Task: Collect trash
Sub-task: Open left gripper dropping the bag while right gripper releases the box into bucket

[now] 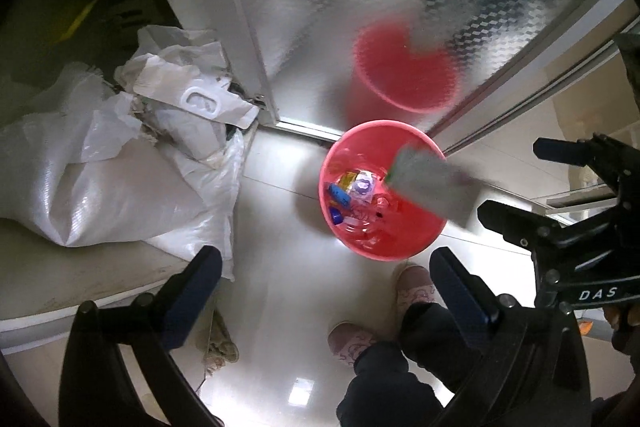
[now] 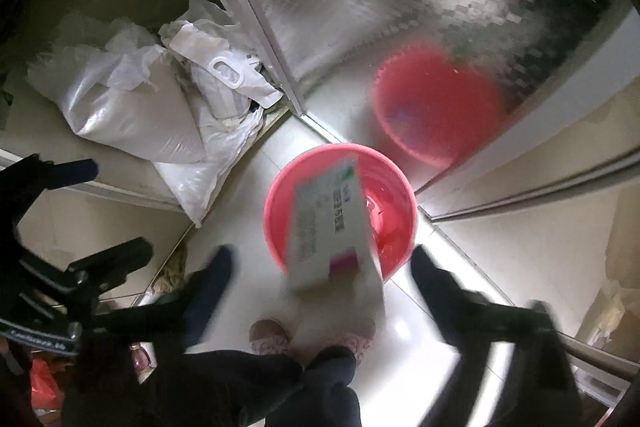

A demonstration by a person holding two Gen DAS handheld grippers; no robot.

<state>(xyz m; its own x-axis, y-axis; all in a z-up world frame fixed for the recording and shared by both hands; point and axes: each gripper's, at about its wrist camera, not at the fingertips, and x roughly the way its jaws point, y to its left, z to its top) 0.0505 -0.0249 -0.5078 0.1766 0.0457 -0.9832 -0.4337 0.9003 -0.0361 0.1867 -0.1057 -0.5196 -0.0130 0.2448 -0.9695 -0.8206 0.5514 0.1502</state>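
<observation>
Here both grippers point down at a round pink plastic bin [image 1: 382, 251] on the glossy pale floor. Left gripper [image 1: 326, 291] jaws spread wide, nothing between. Right gripper [image 2: 322, 267] jaws also apart, pads touching nothing. A white cardboard box with green and pink print [image 2: 330, 227], blurred, is over the bin mouth, tilted. Small colourful wrappers [image 1: 356, 187] lie inside the bin. White woven sacks [image 1: 112, 183] are heaped left of the bin.

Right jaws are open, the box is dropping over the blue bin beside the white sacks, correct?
Wrong on colour only: the bin is pink, as the right wrist view shows. The right gripper is open, the box loose over the bin, the white sacks beside it.
</observation>
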